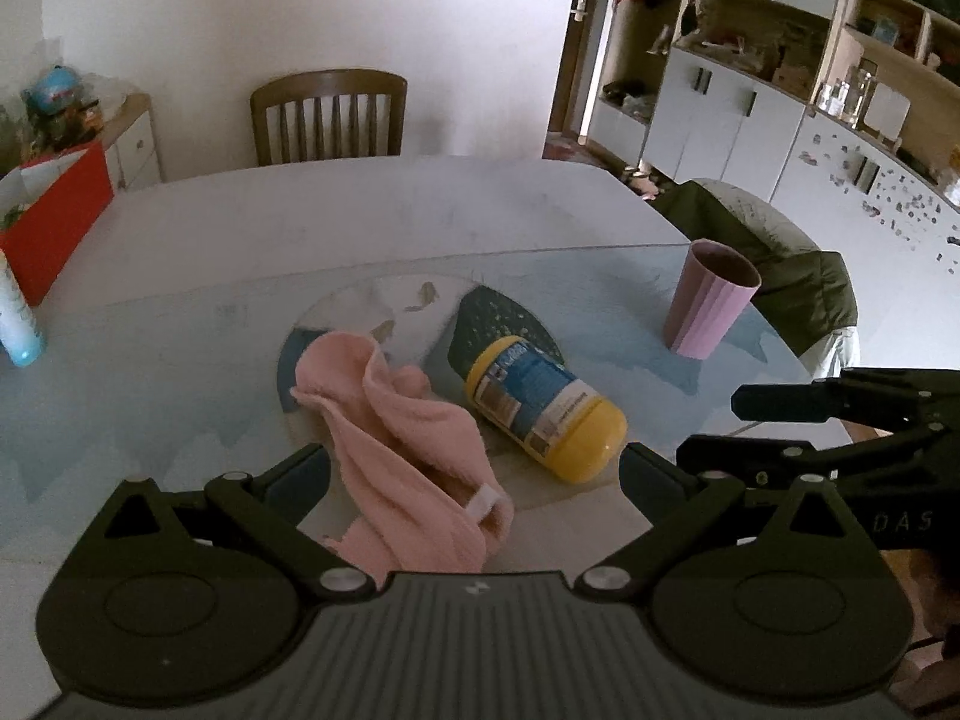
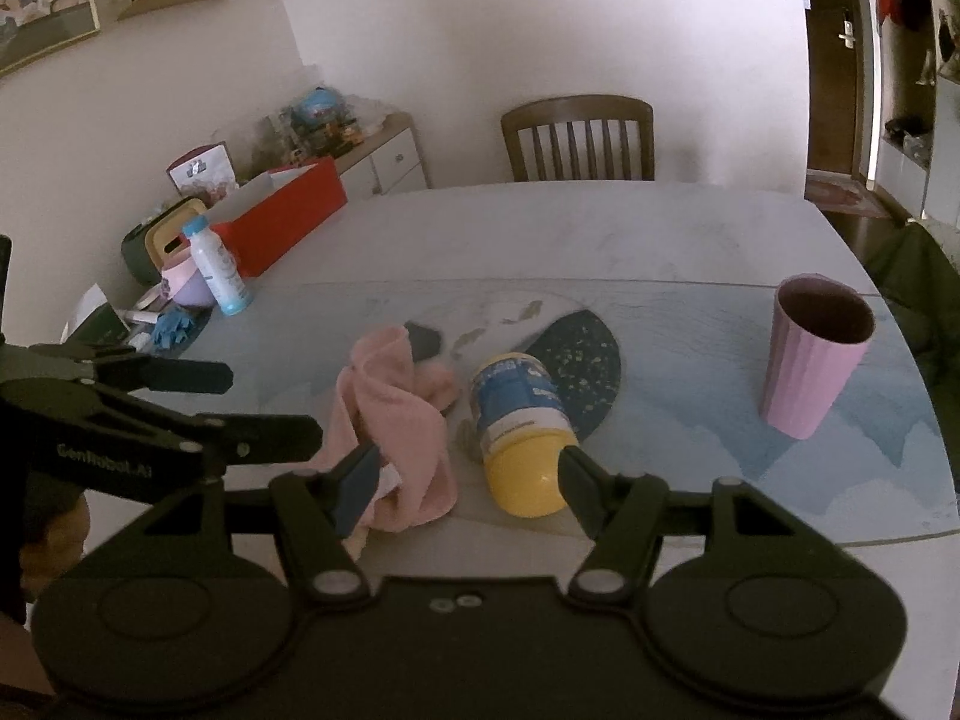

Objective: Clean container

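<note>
A yellow container (image 1: 543, 405) with a blue label lies on its side on the glass-topped table, also seen in the right wrist view as the yellow container (image 2: 522, 432). A crumpled pink cloth (image 1: 402, 450) lies just left of it, shown too as the pink cloth (image 2: 393, 426). My left gripper (image 1: 474, 468) is open, its fingers spread either side of the cloth's near end. My right gripper (image 2: 465, 474) is open, one finger against the cloth and the other beside the container's rounded base. A pink ribbed cup (image 1: 711, 300) stands upright to the right, the same pink cup (image 2: 813, 354).
A wooden chair (image 1: 329, 115) stands at the table's far side. A red box (image 2: 282, 216), a white bottle with a blue cap (image 2: 216, 267) and small clutter sit at the table's left. A chair with a dark green jacket (image 1: 774, 258) is at the right. White cabinets (image 1: 750, 96) stand beyond.
</note>
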Available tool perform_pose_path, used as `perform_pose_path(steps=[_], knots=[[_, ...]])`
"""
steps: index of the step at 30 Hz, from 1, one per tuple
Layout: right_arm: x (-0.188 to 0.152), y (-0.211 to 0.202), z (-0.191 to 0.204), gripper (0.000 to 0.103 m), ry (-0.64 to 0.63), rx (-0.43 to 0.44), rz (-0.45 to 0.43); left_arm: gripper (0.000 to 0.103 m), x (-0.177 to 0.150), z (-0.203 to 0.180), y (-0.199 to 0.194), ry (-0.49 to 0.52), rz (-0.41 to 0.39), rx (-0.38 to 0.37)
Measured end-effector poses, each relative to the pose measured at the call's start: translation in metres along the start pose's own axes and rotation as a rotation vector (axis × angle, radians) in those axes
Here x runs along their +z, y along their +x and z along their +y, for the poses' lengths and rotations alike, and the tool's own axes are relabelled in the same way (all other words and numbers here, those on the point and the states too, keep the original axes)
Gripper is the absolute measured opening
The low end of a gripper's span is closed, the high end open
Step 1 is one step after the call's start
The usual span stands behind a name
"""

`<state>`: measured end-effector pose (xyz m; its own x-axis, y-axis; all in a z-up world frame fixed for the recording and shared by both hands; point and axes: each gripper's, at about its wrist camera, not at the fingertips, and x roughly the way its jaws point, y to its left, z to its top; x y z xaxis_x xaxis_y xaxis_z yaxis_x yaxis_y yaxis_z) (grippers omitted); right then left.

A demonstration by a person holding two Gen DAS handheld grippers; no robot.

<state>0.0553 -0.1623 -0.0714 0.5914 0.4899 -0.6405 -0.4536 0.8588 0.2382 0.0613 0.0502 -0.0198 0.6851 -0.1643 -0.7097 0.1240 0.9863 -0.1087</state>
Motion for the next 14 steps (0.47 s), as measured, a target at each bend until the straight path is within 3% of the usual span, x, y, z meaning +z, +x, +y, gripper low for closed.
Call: perform_pose_path(steps=[14], knots=[[-0.003,-0.016,-0.012,0.066,0.018,-0.034,-0.040,0.103,-0.004,-0.018,-0.002,0.017,-0.010,0.012]])
